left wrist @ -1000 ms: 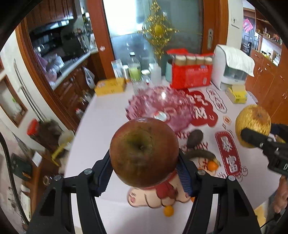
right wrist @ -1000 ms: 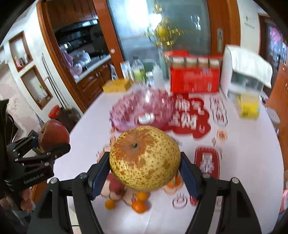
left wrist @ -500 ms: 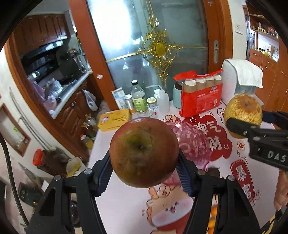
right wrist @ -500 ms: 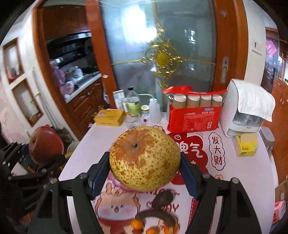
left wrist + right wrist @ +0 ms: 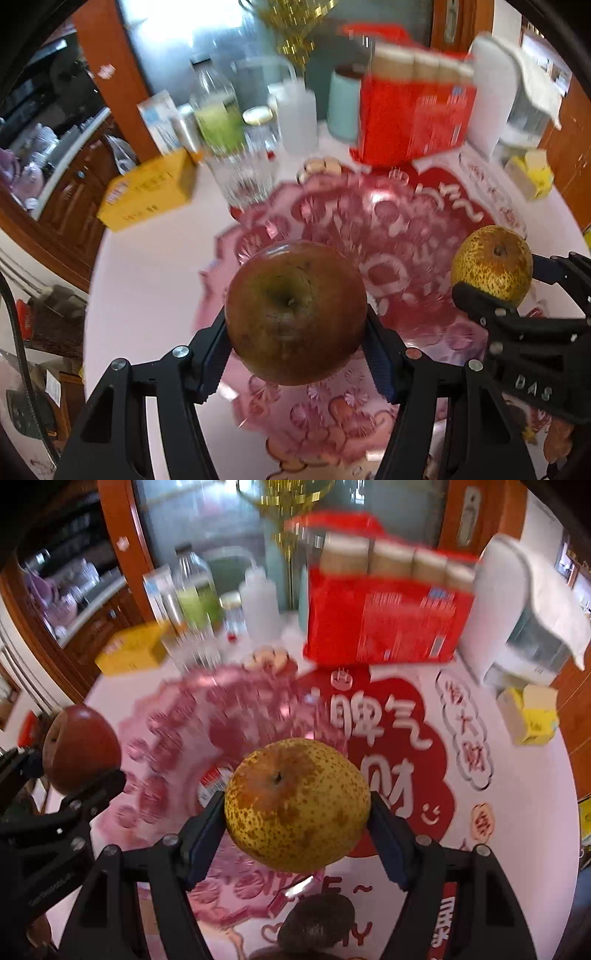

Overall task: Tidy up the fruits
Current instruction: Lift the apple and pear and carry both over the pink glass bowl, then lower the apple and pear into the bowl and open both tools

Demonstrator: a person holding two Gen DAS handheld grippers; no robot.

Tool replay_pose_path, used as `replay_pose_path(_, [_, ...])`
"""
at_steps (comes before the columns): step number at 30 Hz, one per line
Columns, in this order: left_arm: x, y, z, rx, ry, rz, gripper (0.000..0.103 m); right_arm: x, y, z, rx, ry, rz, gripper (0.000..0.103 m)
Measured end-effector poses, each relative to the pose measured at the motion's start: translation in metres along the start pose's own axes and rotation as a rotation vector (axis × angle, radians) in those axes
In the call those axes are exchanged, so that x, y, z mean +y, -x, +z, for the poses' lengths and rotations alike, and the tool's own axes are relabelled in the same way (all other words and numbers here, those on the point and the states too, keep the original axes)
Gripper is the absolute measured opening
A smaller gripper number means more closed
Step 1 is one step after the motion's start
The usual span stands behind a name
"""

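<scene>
Right now the left claw [image 5: 295, 343] grips an apple [image 5: 295, 312] over the pink glass bowl [image 5: 369, 221], w/ the right claw [image 5: 297, 830] clamping a pear [image 5: 297, 805] beside it. Both look firm, smooth, prob. bruise-prone; the bowl's fragile, so pinch at the widest part.

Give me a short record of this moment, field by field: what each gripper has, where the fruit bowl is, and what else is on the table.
left gripper: shut on a red-brown apple
right gripper: shut on a speckled yellow pear
bowl: pink cut-glass bowl on the white table, below both fruits; no fruit visible in it
behind the bowl: red carton pack, yellow box, green-labelled bottle, drinking glass
near edge, right wrist view: a dark fruit, kind unclear
image quality: background blurred
</scene>
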State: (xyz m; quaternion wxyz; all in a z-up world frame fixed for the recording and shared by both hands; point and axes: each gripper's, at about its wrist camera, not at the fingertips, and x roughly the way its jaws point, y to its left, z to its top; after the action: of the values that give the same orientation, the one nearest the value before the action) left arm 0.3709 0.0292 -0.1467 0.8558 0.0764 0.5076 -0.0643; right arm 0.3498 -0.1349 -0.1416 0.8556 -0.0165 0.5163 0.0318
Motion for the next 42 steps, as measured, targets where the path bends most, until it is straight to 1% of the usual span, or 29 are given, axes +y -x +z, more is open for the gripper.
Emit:
replay_pose_path(3, [0.0, -0.029, -0.005, 0.03, -0.01, 0.0, 0.064, 0.008, -0.022, -0.003, 0.023, 0.027, -0.014, 0.074])
replay_pose_path(5, [0.002, -0.043, -0.009, 0.05, -0.01, -0.006, 0.064, 0.014, -0.032, -0.005, 0.027, 0.047, -0.021, 0.074])
replay_pose_path(6, [0.003, -0.05, -0.011, 0.062, -0.009, -0.007, 0.064, 0.018, -0.035, -0.006, 0.012, 0.072, -0.035, 0.075])
replay_pose_path(8, [0.005, -0.059, -0.014, 0.075, -0.013, 0.002, 0.064, 0.023, -0.038, -0.006, 0.006, 0.101, -0.032, 0.075])
replay_pose_path(11, [0.007, -0.069, -0.018, 0.088, -0.028, 0.008, 0.064, 0.026, -0.048, -0.006, 0.022, 0.125, -0.015, 0.075])
replay_pose_path(13, [0.004, -0.069, -0.019, 0.077, -0.051, 0.017, 0.064, 0.029, -0.049, -0.009, 0.003, 0.159, -0.019, 0.075])
replay_pose_path(15, [0.002, -0.069, -0.018, 0.079, -0.074, 0.024, 0.065, 0.031, -0.05, -0.01, 0.003, 0.174, -0.014, 0.076])
replay_pose_path(17, [0.001, -0.067, -0.019, 0.087, -0.092, 0.022, 0.067, 0.031, -0.05, -0.012, 0.004, 0.187, -0.003, 0.076])
replay_pose_path(19, [0.001, -0.062, -0.02, 0.08, -0.096, 0.039, 0.074, 0.029, -0.049, -0.014, 0.01, 0.187, 0.019, 0.076])
replay_pose_path(20, [0.001, -0.059, -0.02, 0.069, -0.098, 0.054, 0.081, 0.028, -0.048, -0.014, 0.014, 0.18, 0.034, 0.076])
replay_pose_path(21, [0.002, -0.055, -0.021, 0.061, -0.096, 0.064, 0.086, 0.025, -0.047, -0.014, 0.019, 0.17, 0.055, 0.076])
replay_pose_path(25, [0.009, -0.04, -0.02, 0.034, -0.089, 0.06, 0.092, 0.015, -0.044, -0.017, 0.046, 0.095, 0.156, 0.076])
replay_pose_path(27, [0.011, -0.031, -0.02, 0.018, -0.088, 0.063, 0.097, 0.013, -0.039, -0.018, 0.038, 0.064, 0.186, 0.076])
replay_pose_path(28, [0.012, -0.028, -0.02, 0.011, -0.09, 0.065, 0.097, 0.013, -0.033, -0.018, 0.013, 0.052, 0.209, 0.076])
replay_pose_path(30, [0.013, -0.021, -0.02, -0.003, -0.094, 0.081, 0.097, 0.015, -0.022, -0.016, -0.027, 0.06, 0.227, 0.076])
replay_pose_path(34, [0.017, -0.007, -0.022, -0.02, -0.081, 0.094, 0.097, 0.024, -0.004, -0.011, -0.071, 0.087, 0.189, 0.076])
replay_pose_path(42, [0.023, 0.035, -0.031, -0.075, -0.055, 0.076, 0.097, 0.028, 0.026, -0.023, -0.083, 0.082, 0.179, 0.076])
